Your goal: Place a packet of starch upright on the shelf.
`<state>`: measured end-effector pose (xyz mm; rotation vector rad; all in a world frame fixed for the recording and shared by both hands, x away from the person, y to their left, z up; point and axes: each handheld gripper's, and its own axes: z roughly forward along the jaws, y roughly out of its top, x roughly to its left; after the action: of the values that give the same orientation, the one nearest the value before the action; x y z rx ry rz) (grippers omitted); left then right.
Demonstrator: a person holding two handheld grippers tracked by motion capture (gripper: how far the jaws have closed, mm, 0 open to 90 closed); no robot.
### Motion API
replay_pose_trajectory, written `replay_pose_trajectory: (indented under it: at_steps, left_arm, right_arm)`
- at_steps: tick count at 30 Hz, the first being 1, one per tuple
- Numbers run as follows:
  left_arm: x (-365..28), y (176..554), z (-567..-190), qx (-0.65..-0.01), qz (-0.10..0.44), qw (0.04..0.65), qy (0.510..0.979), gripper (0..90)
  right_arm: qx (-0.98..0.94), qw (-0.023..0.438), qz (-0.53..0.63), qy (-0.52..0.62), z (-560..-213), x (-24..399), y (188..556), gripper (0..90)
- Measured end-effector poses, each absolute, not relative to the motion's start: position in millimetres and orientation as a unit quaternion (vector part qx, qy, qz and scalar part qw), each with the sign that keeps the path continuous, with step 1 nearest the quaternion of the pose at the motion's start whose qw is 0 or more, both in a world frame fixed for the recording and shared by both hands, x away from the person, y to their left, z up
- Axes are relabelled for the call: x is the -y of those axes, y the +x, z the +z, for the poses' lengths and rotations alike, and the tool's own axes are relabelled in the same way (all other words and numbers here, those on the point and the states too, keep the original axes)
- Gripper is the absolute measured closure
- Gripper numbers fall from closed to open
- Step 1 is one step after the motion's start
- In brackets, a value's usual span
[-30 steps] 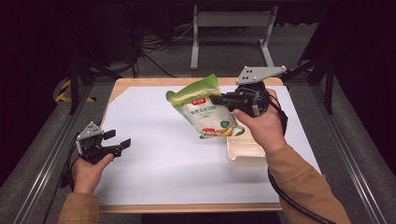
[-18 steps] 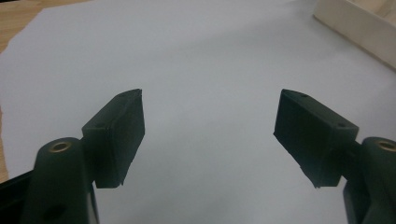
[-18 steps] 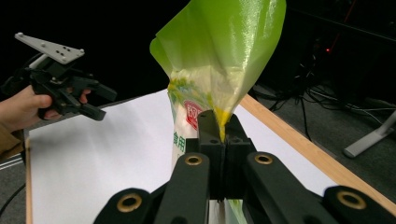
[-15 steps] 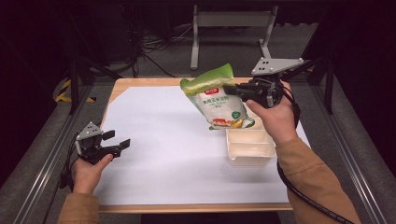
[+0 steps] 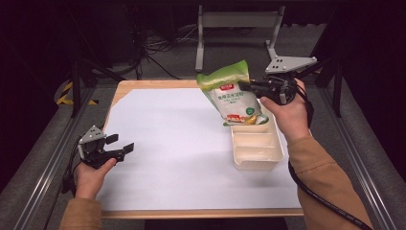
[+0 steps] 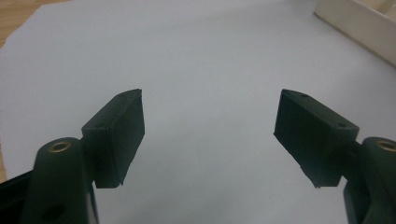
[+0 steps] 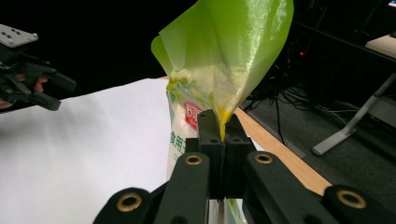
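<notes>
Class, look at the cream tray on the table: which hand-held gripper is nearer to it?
Right. The right hand-held gripper hangs just above the tray's far end, gripping the green bag; the left hand-held gripper sits across the white sheet.

Both forearms in tan-brown sleeves (image 5: 321,178), hands bare. Left gripper (image 5: 118,145) and right gripper (image 5: 245,86) are black, each topped by a grey three-cornered plate (image 5: 290,63) with dark screw holes; black cable (image 5: 320,197) trails from the right one. Jaw arms have brass-coloured pivot rings (image 7: 193,160) and blocky black pads (image 6: 118,135).
</notes>
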<state>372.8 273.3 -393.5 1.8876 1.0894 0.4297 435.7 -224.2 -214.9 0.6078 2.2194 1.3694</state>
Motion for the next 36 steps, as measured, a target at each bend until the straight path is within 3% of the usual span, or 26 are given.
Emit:
replay_pose_trajectory:
  at_steps: [36]
  left_arm:
    - [-284.0,362.8,-396.0,-0.451,0.176,0.439,0.757,24.9]
  right_arm:
    - [-0.793,0.241,0.507,0.238,-251.4,258.9,492.4,89.0]
